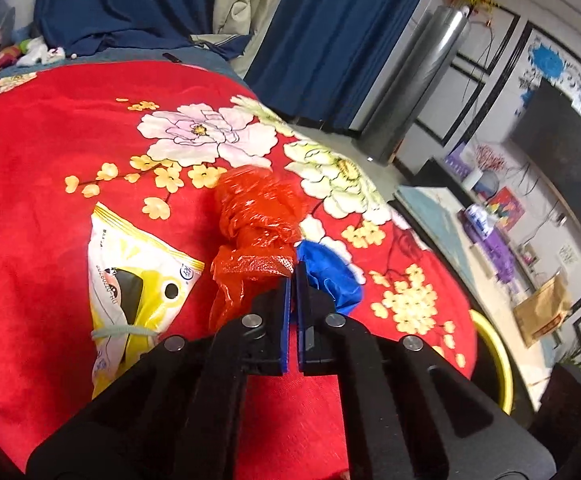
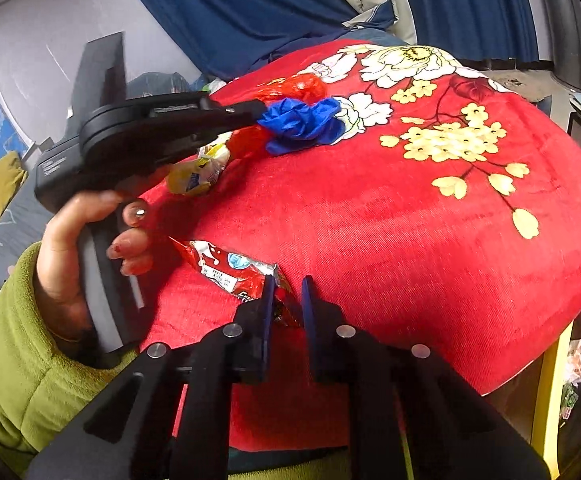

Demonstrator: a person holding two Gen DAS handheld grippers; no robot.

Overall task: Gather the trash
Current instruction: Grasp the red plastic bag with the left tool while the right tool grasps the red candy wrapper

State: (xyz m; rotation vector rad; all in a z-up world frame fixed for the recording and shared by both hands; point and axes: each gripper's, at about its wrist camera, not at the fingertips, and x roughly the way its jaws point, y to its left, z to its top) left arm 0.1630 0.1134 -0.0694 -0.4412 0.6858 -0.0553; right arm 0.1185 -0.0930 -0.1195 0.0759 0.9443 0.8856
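Note:
On a red flowered blanket [image 1: 50, 160] lie a crumpled red plastic bag [image 1: 256, 216], a blue plastic bag [image 1: 330, 276] and a yellow-and-white snack packet [image 1: 130, 280]. My left gripper [image 1: 293, 270] is shut, its tips pinching where the red and blue bags meet; it also shows in the right wrist view [image 2: 256, 110] at the blue bag [image 2: 302, 122]. My right gripper [image 2: 286, 288] is part open, its jaws either side of the end of a red-and-silver wrapper [image 2: 234, 268] on the blanket [image 2: 410, 240].
Blue curtains [image 1: 330, 40] hang behind. A silver column [image 1: 422, 80], a TV [image 1: 562, 160] and a cluttered shelf stand at right. A yellow frame [image 1: 498, 356] edges the blanket. The hand in a green sleeve [image 2: 18, 340] holds the left gripper.

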